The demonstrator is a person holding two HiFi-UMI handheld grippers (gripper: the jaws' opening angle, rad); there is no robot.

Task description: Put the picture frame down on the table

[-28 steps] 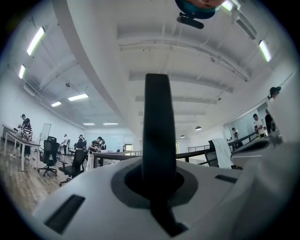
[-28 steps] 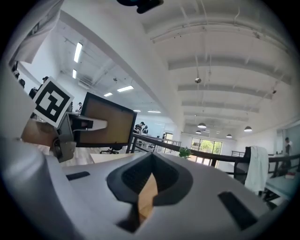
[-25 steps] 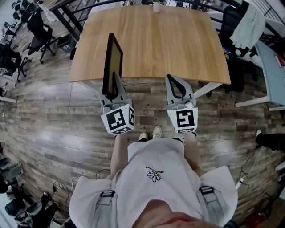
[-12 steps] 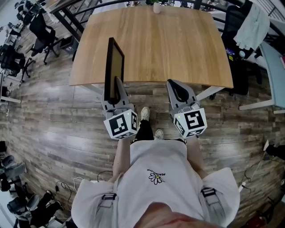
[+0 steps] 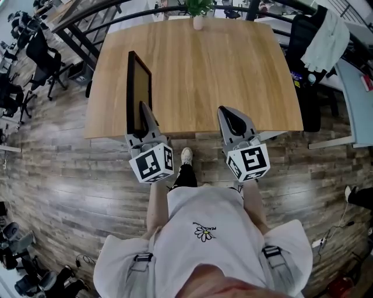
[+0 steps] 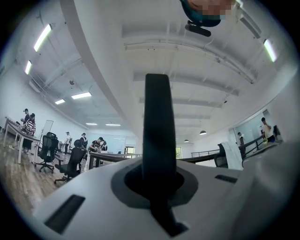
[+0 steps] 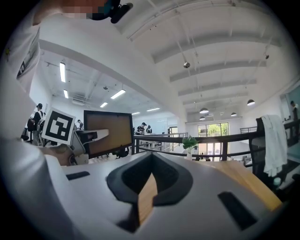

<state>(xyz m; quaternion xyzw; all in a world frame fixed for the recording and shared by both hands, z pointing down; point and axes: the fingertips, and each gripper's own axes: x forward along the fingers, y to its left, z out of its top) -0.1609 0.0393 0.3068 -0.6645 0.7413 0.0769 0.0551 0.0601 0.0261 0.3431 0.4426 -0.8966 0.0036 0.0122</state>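
Note:
The picture frame (image 5: pixel 137 93) has a black rim and a brown face. It stands upright on edge above the near left part of the wooden table (image 5: pixel 221 64). My left gripper (image 5: pixel 143 107) is shut on its lower near edge. In the left gripper view the black frame edge (image 6: pixel 156 122) rises straight up between the jaws of the left gripper (image 6: pixel 157 187). My right gripper (image 5: pixel 225 110) hovers at the table's near edge, shut and holding nothing. From the right gripper (image 7: pixel 149 187) view, the frame (image 7: pixel 108 132) and the left gripper's marker cube (image 7: pixel 60 126) show to the left.
A small potted plant (image 5: pixel 198 14) stands at the table's far edge. Black office chairs (image 5: pixel 41 46) are on the left. A black chair draped with white cloth (image 5: pixel 323 35) and another desk stand at the right. Wooden floor lies under me.
Both grippers have moved forward toward the table as I stepped up. The frame now sits farther over the table's near left part. The right gripper has rolled a little.

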